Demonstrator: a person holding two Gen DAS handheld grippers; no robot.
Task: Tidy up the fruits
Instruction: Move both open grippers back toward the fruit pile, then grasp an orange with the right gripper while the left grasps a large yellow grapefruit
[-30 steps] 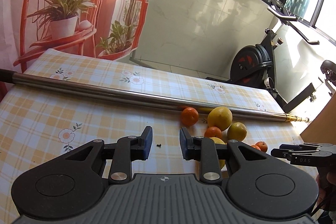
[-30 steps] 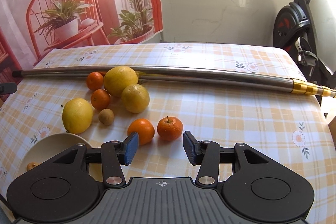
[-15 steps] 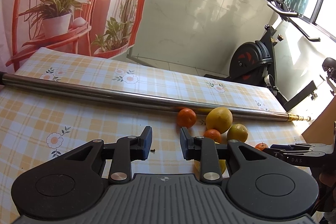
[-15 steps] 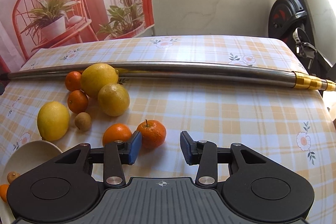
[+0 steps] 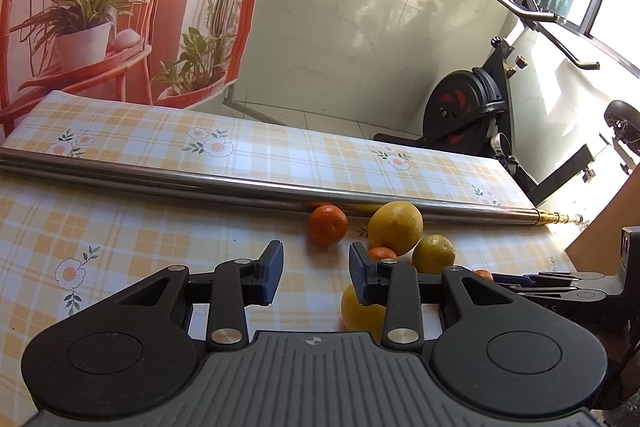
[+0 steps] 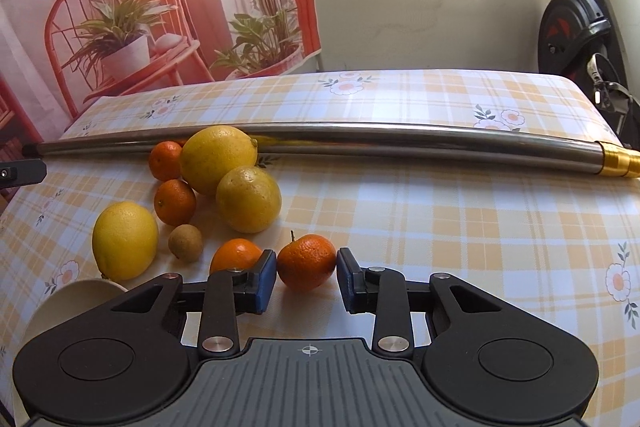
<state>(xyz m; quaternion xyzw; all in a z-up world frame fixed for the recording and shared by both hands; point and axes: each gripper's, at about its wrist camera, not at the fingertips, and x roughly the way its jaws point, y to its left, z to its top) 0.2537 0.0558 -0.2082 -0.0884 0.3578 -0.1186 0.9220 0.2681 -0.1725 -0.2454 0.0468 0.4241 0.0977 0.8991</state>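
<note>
Left gripper (image 5: 316, 277) level and low, fingers (image 5: 269, 273) parted, right gripper (image 6: 307, 279) low, fingers (image 6: 265, 281) spread wide

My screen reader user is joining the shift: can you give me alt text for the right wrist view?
The right tongs are open around a stemmed tangerine on the checked tablecloth, pads close on either side. To the left lie three lemons, three more tangerines and a small brown fruit, with a bowl's rim at lower left. A metal pole crosses behind.
</note>
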